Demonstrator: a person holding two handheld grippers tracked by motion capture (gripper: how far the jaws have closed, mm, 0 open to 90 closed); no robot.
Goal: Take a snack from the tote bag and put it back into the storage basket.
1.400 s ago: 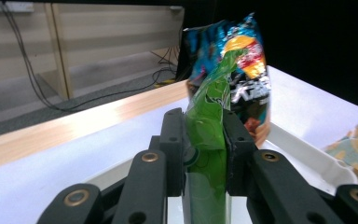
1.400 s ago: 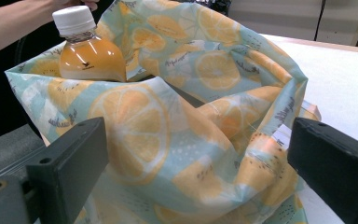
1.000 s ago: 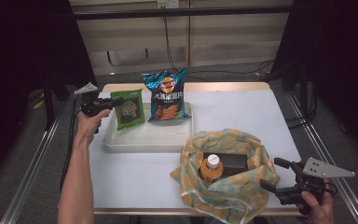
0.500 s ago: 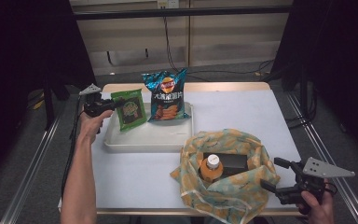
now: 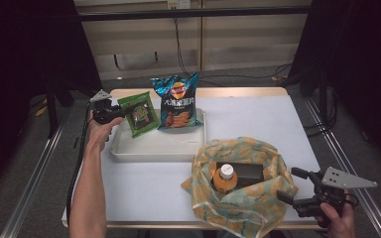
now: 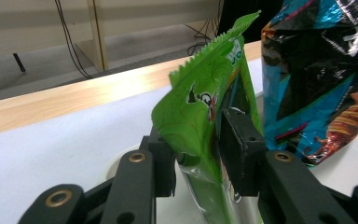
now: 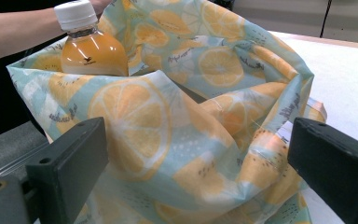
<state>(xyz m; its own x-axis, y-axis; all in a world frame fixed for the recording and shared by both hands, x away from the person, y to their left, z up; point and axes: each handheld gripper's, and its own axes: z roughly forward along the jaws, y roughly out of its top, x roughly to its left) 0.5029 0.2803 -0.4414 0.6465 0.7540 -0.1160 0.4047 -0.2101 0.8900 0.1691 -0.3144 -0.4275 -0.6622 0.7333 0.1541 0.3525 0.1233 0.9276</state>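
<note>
A green snack bag (image 5: 140, 114) stands on edge at the left end of a white tray (image 5: 154, 148), next to a blue chip bag (image 5: 177, 101). My left gripper (image 5: 121, 113) reaches in from the left. Its jaws have just been opening, and in the left gripper view the green snack bag (image 6: 200, 107) stands loosely between the parted pads of the left gripper (image 6: 196, 156). At the front right, my right gripper (image 5: 288, 184) is open beside a lemon-print cloth bag (image 5: 248, 203). An orange drink bottle (image 5: 224, 177) stands upright in the cloth bag.
The blue chip bag (image 6: 317, 79) leans close behind the green one. A dark flat item (image 5: 243, 171) lies in the cloth bag (image 7: 177, 140) beside the bottle (image 7: 91, 44). Bare white tabletop (image 5: 258, 119) lies at the back right.
The person's left forearm has drifted slightly to the right. The bags, the tray and the right gripper are where they were.
</note>
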